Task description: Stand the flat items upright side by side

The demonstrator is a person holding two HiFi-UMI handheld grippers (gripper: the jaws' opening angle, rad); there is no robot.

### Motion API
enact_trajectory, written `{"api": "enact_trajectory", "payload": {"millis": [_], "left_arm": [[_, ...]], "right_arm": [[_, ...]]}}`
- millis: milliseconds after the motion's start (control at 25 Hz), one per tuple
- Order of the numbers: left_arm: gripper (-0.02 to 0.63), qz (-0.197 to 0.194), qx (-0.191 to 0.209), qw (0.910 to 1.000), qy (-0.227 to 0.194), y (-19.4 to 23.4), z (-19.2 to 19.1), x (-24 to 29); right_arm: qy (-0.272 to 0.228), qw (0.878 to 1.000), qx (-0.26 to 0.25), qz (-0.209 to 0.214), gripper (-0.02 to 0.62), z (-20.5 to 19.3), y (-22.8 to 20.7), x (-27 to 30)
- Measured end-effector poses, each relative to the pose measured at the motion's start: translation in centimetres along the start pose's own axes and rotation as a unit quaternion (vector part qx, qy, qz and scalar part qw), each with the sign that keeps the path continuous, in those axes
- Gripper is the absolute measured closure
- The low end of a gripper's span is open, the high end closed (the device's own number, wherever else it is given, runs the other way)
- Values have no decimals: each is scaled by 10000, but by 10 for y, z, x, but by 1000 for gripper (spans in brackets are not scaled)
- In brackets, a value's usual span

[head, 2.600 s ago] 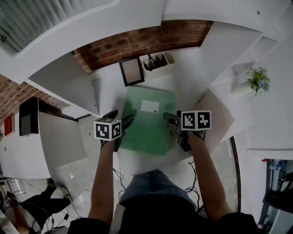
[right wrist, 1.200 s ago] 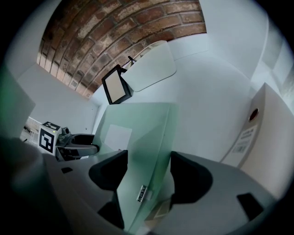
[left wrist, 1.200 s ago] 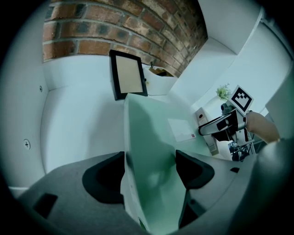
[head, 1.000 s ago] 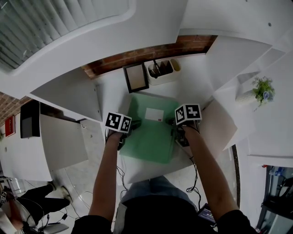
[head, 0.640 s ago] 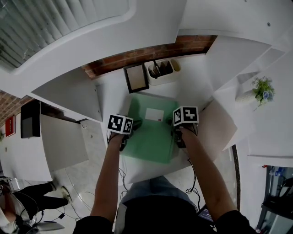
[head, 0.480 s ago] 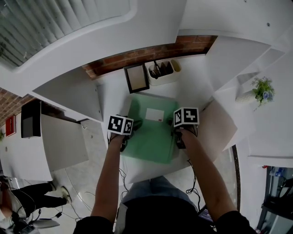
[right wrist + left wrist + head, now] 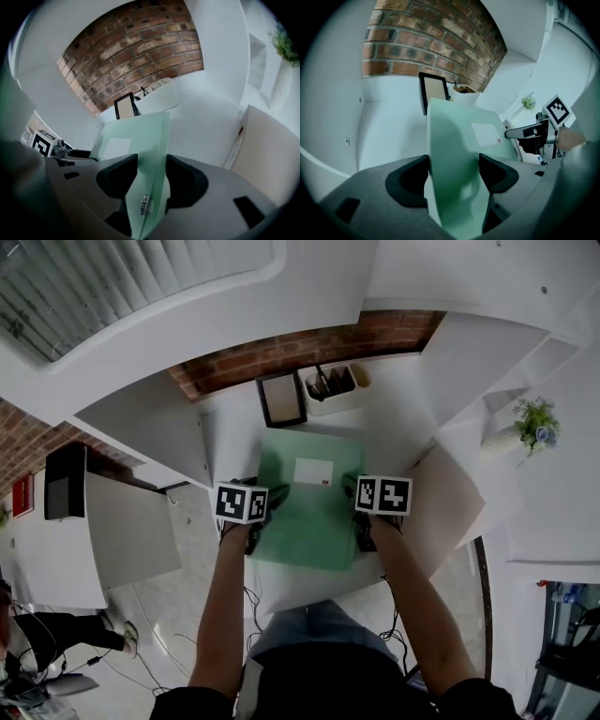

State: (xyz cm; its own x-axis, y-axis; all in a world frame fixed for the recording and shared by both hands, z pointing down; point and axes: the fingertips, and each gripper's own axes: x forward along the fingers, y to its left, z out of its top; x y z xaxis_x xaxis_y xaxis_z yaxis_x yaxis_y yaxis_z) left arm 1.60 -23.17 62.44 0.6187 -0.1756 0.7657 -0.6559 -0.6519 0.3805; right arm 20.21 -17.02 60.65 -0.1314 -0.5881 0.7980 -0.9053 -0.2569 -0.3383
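Against the brick wall [image 7: 300,341] sits the white desk [image 7: 398,423], with the green folder [image 7: 311,507] gripped at both sides.
My left gripper [image 7: 453,172] is clamped on the folder's left edge. My right gripper [image 7: 152,174], whose jaws have just been closing, pinches the right edge between its pads. The folder sits mid-desk, its near end seemingly raised, just in front of a picture frame [image 7: 281,400] and a pen holder [image 7: 334,382].
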Motion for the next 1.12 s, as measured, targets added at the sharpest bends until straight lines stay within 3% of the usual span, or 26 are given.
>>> {"api": "enact_trajectory", "payload": {"millis": [280,480,720,1120], "left_arm": [[268,62,102,9985,-542,-8,8,-21],[268,124,293,9943,-1021,-18,14,-39],[268,283,528,9852,-1603,-30,19,-69],[268,667,865,9585,-2632,-44,24,-122]], "right_arm": [[-884,9957,-258,125,417,14,14,-26],[-1592,9853,-562,270,417,21,25,-48],[-2411,9646,-961,467,417,26,43,-82],[-3478,9194,-1652,808,417,31,81,-135]]}}
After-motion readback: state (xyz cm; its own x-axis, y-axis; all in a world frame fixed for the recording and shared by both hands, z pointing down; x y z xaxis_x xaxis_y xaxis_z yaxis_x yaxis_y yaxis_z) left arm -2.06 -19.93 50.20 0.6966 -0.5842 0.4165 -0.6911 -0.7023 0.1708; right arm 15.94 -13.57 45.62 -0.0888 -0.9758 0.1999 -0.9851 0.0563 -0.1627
